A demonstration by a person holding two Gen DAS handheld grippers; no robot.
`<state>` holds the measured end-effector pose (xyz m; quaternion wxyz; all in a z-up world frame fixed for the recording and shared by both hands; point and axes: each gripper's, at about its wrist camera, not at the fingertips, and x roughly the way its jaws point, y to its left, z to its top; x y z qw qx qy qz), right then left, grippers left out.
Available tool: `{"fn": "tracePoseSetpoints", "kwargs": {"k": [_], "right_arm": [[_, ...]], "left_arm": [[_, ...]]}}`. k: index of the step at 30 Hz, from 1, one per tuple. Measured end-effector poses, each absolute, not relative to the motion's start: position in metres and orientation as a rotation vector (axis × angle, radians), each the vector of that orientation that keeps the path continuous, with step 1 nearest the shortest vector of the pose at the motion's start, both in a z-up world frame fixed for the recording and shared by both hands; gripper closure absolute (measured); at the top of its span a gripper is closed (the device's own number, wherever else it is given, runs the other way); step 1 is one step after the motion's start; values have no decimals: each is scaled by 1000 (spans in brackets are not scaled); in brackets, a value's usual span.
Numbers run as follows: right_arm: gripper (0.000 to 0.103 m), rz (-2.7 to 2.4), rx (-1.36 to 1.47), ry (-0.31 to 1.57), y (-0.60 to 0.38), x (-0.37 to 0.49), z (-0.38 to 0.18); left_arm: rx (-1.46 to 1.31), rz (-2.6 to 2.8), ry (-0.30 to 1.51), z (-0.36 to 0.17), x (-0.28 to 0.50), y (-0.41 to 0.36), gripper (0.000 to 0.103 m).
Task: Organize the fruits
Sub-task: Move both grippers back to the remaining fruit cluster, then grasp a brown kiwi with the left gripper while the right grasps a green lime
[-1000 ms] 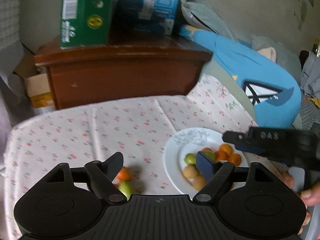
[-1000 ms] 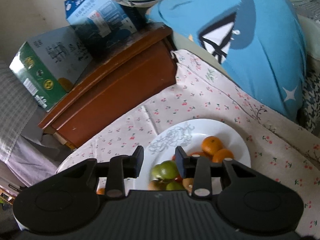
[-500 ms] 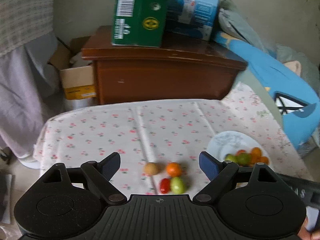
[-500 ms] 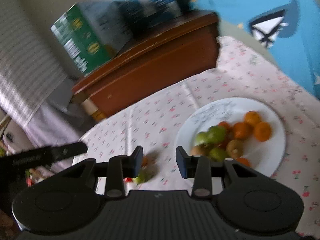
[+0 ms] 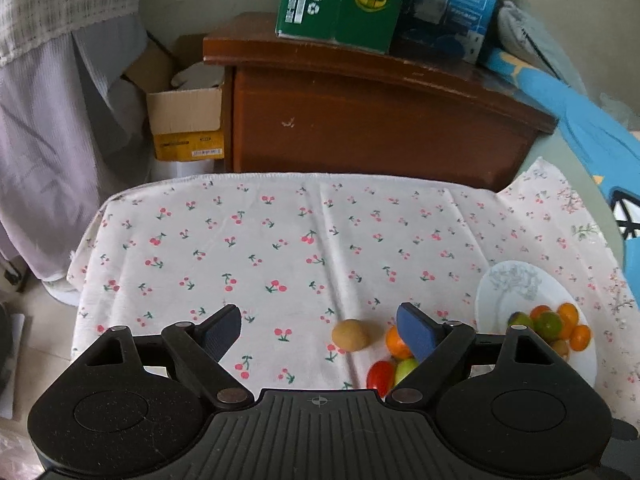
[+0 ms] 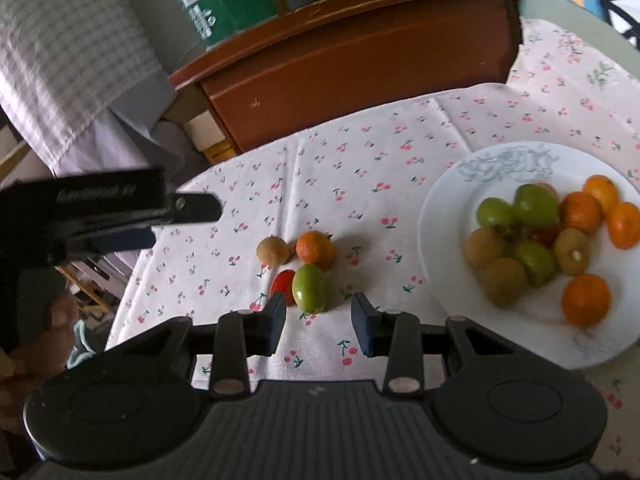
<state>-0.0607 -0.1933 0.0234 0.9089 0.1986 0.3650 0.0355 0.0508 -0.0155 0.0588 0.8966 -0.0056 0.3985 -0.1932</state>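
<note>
A white plate holds several oranges, green fruits and kiwis. Loose on the cherry-print cloth lie a kiwi, an orange, a red tomato and a green fruit. My right gripper is open and empty, just short of the green fruit. My left gripper is open wide and empty above the cloth, with the kiwi between its fingers in view. It also shows in the right wrist view at the left.
A brown wooden cabinet stands behind the table with a green box and a blue box on top. A cardboard box sits on the floor at the left. A blue cushion lies at the right.
Both grippers have swung left, away from the plate. The loose fruits have come into the middle of both views, and the right gripper has come down close to the green fruit.
</note>
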Motion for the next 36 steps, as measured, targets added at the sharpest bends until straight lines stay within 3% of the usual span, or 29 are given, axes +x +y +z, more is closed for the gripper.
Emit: {"fn": "tracePoseSetpoints", "kwargs": {"k": [5, 15, 19, 21, 25, 31, 36], "right_arm": [[66, 87, 381, 763, -184, -52, 16], [66, 74, 347, 771, -179, -36, 4], [66, 70, 345, 767, -179, -33, 1], [68, 72, 332, 761, -177, -31, 1], [78, 81, 309, 753, -174, -30, 0], [78, 87, 303, 757, -174, -31, 0], [78, 86, 305, 763, -175, -31, 0]], "left_arm": [[26, -410, 853, 41, 60, -27, 21], [74, -433, 888, 18, 72, -40, 40], [62, -458, 888, 14, 75, -43, 41], [64, -473, 887, 12, 75, -45, 42], [62, -521, 901, 9, 74, -50, 55], [57, -552, 893, 8, 73, -52, 68], [73, -562, 885, 8, 69, -54, 70]]}}
